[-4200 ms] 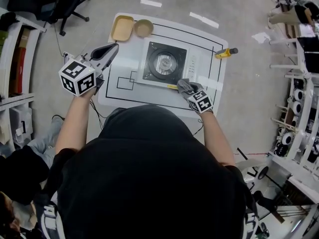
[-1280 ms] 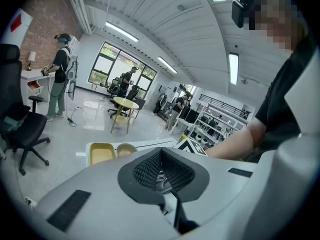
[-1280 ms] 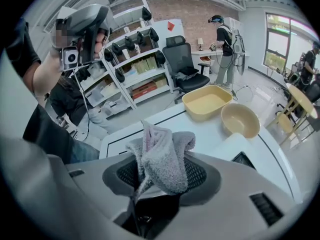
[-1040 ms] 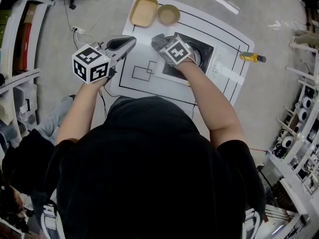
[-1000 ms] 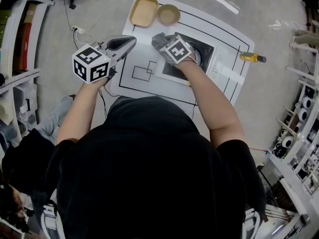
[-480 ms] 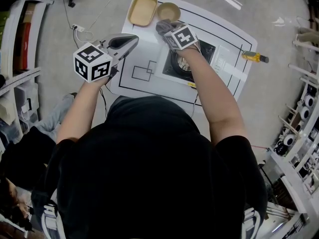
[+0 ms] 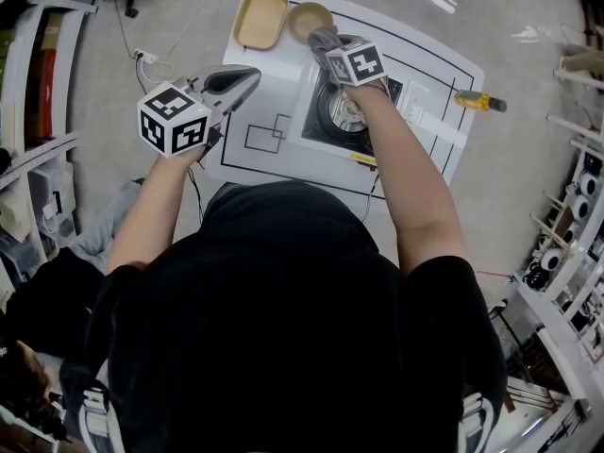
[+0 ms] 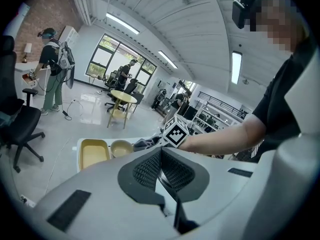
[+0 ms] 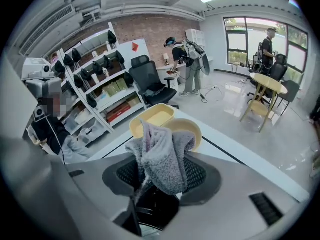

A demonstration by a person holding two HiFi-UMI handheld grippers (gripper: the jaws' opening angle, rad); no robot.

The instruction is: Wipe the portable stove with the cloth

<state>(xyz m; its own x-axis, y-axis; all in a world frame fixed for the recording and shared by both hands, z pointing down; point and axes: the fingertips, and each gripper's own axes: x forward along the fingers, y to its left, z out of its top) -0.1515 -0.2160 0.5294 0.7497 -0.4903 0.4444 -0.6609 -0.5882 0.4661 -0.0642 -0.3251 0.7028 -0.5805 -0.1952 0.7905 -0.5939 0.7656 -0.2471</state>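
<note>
The left gripper (image 7: 243, 77) keeps its jaws pressed together, with nothing between them. The right gripper (image 7: 330, 47) pinches the grey cloth (image 9: 162, 156). The portable stove (image 7: 326, 121) lies just below these jaws, and a yellow bowl (image 9: 195, 129) just beyond them.

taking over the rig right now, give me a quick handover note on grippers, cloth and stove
Right gripper: shut on the grey cloth, at the far edge of the stove, near the round bowl.
Left gripper: shut, empty, held up left of the stove over the table.
Done: cloth is picked up and brought to the stove; how much has been wiped can't be told.
Left: wipe across the stove top.
</note>
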